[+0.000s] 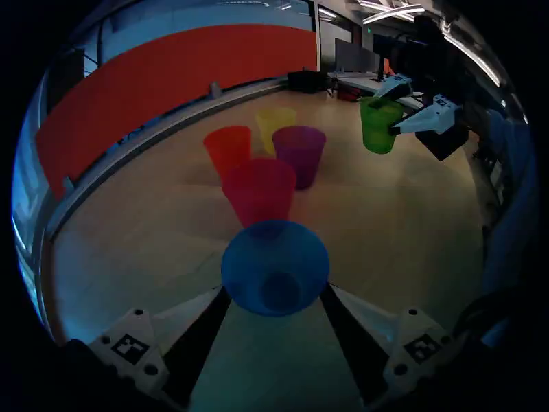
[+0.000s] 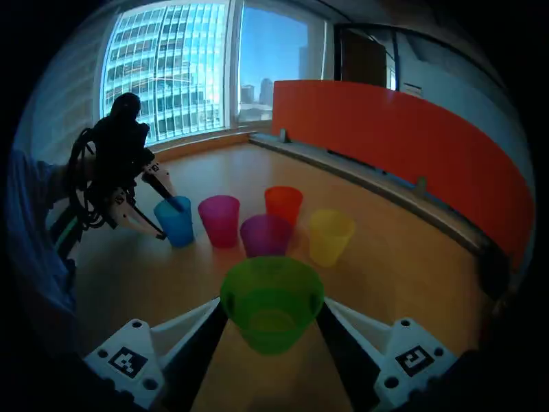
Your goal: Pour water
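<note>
My left gripper (image 1: 274,292) has its fingers clamped on the blue cup (image 1: 274,257). My right gripper (image 2: 272,312) grasps the green cup (image 2: 271,288). Both cups are upright over the tabletop (image 1: 137,261). I judge pouring hasn't begun, and I can't tell whether either holds water.

The pale wooden surface (image 2: 398,275) carries four upright cups in a cluster: pink cup (image 2: 219,221) at nine o'clock, orange cup (image 2: 283,204) at twelve, yellow cup (image 2: 331,237) at three, and the purple cup (image 2: 266,237) in the middle.

White angular fingers (image 1: 180,317) with square black-and-white markers (image 1: 130,347), dark screws (image 1: 139,312); black housing (image 2: 120,147), looped cables (image 2: 81,206); blue sleeve (image 2: 31,226).
</note>
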The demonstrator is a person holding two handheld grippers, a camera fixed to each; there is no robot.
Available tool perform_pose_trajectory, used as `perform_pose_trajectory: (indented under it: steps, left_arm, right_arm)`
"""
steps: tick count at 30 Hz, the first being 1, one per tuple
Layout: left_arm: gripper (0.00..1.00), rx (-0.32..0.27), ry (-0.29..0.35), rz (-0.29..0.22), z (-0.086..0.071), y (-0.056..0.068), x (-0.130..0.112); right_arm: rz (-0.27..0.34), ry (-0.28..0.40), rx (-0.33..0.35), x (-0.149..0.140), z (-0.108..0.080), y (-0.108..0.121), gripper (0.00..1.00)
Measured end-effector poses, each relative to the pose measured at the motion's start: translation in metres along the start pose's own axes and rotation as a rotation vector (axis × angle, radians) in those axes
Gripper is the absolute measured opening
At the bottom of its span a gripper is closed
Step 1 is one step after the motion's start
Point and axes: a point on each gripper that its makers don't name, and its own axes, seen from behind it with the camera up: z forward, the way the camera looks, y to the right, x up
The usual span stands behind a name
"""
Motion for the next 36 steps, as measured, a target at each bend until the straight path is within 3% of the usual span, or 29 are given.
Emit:
perform_pose_trajectory:
  steps: [17,26,36]
  left_arm:
    - [0.95,0.028,0.010,-0.045,-0.028,0.004,-0.015]
    - [0.95,0.037,0.029,-0.070,-0.034,0.003,-0.012]
    - [0.95,0.024,0.033,-0.076,-0.035,0.011,-0.012]
  right_arm:
    - [0.016,-0.068,0.020,-0.037,0.018,-0.012,0.89]
    - [0.010,-0.084,0.018,-0.045,0.022,-0.013,0.89]
    - [0.016,-0.093,0.007,-0.052,0.016,-0.011,0.91]
